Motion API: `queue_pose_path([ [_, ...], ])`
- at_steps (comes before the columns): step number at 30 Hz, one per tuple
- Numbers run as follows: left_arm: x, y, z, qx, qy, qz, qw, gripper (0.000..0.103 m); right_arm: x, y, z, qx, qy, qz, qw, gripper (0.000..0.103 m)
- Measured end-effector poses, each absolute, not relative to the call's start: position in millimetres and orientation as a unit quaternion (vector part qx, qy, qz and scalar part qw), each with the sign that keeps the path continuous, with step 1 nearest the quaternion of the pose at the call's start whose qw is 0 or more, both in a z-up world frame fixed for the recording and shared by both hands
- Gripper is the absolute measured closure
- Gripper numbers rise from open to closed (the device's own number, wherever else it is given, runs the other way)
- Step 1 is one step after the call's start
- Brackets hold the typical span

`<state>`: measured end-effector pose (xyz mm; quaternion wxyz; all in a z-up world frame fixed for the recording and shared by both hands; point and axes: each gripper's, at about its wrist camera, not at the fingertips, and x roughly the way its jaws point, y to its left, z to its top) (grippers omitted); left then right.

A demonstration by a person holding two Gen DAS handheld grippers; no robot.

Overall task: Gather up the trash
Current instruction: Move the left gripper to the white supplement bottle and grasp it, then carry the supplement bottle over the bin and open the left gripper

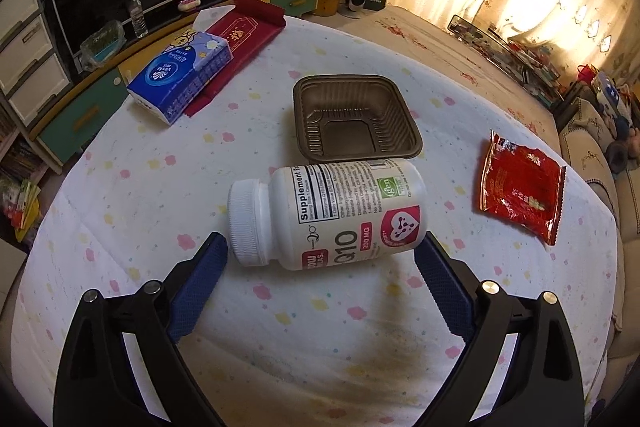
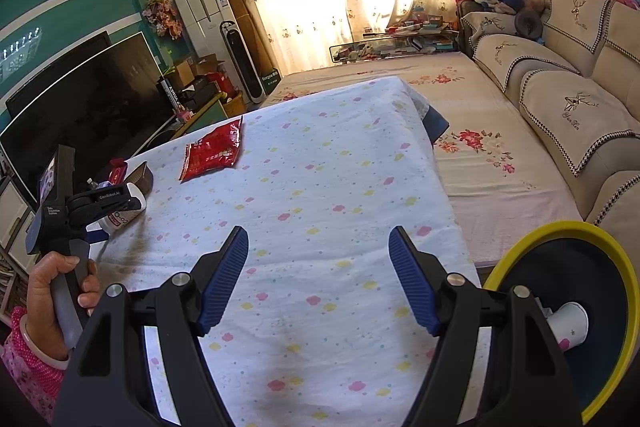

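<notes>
A white supplement bottle [image 1: 328,217] lies on its side on the table, cap to the left. My left gripper [image 1: 322,249] is open, its blue pads on either side of the bottle's near end, not clamped. Behind the bottle sits an empty brown plastic tray [image 1: 354,119]. A red snack wrapper [image 1: 520,193] lies to the right; it also shows in the right wrist view [image 2: 214,149]. My right gripper [image 2: 318,247] is open and empty above the tablecloth. A yellow-rimmed bin [image 2: 568,307] at the table's right edge holds a white cup.
A blue tissue pack [image 1: 182,79] and a dark red packet [image 1: 240,39] lie at the table's far left. The left gripper and the hand holding it [image 2: 68,227] show at the left of the right wrist view. A sofa [image 2: 568,99] and a TV [image 2: 84,99] flank the table.
</notes>
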<state>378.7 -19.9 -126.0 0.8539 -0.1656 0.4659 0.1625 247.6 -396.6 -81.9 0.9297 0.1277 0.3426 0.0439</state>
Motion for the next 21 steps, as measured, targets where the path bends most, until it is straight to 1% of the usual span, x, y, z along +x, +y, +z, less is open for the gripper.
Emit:
queue_pose_path([
  [1,379.3,-15.8,-126.7,-0.17,0.466,0.166,0.852,0.006,247.7,-396.6,-81.9,0.128,0.343,0.044,0.93,0.034],
  [6,387.9,-9.0,-130.9,-0.189,0.47,0.165,0.846,0.005,248.2,-395.2,-82.5,0.124,0.346,0.047,0.929,0.034],
  [9,392.8,-7.0,-132.1,-0.182,0.466,0.159,0.851,0.006,248.7,-394.7,-82.8,0.122,0.348,0.048,0.928,0.034],
  [11,394.7,-7.3,-133.0,-0.173,0.465,0.152,0.855,0.009,248.8,-394.1,-82.8,0.12,0.348,0.048,0.928,0.034],
  [12,394.1,-10.3,-132.0,-0.163,0.464,0.152,0.857,0.015,249.1,-394.1,-82.9,0.12,0.348,0.048,0.928,0.034],
  [17,383.2,-18.4,-127.9,-0.155,0.463,0.121,0.864,0.015,248.5,-394.4,-83.0,0.122,0.346,0.047,0.929,0.034],
  [21,356.4,-28.9,-122.7,-0.141,0.471,0.085,0.867,0.015,247.1,-400.1,-81.0,0.13,0.337,0.037,0.932,0.034],
])
